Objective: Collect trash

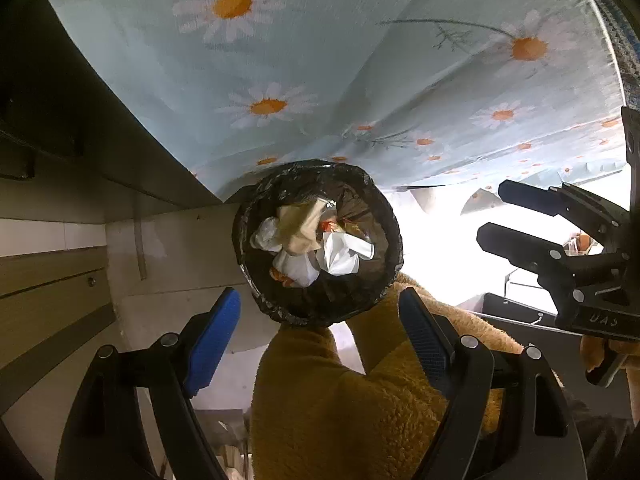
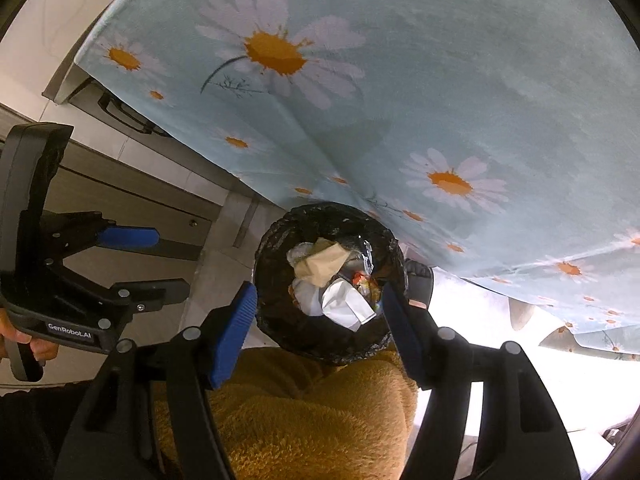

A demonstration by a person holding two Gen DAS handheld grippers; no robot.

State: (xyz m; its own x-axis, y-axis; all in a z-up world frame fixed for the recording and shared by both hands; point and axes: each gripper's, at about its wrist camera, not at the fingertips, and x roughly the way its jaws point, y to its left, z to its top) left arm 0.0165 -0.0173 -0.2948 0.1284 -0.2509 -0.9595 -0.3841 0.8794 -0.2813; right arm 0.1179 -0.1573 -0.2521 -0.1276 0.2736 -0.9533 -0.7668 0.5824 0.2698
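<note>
A round bin with a black liner [image 1: 384, 216] stands on the floor below the table edge; it also shows in the right wrist view [image 2: 280, 320]. Inside lie crumpled white paper [image 1: 340, 254] [image 2: 344, 306], a tan paper scrap [image 1: 300, 226] [image 2: 324, 262] and small orange bits. My left gripper [image 1: 320, 320] is open and empty above the bin's near rim; it shows at the left in the right wrist view [image 2: 160, 260]. My right gripper [image 2: 318, 312] is open and empty over the bin; it shows at the right in the left wrist view [image 1: 490, 216].
A light blue tablecloth with daisies [image 1: 340, 60] [image 2: 440, 80] hangs over the table behind the bin. A mustard fleece garment [image 1: 340, 420] [image 2: 300, 412] fills the bottom. Wooden cabinet fronts [image 1: 48, 300] [image 2: 132, 192] stand at the left.
</note>
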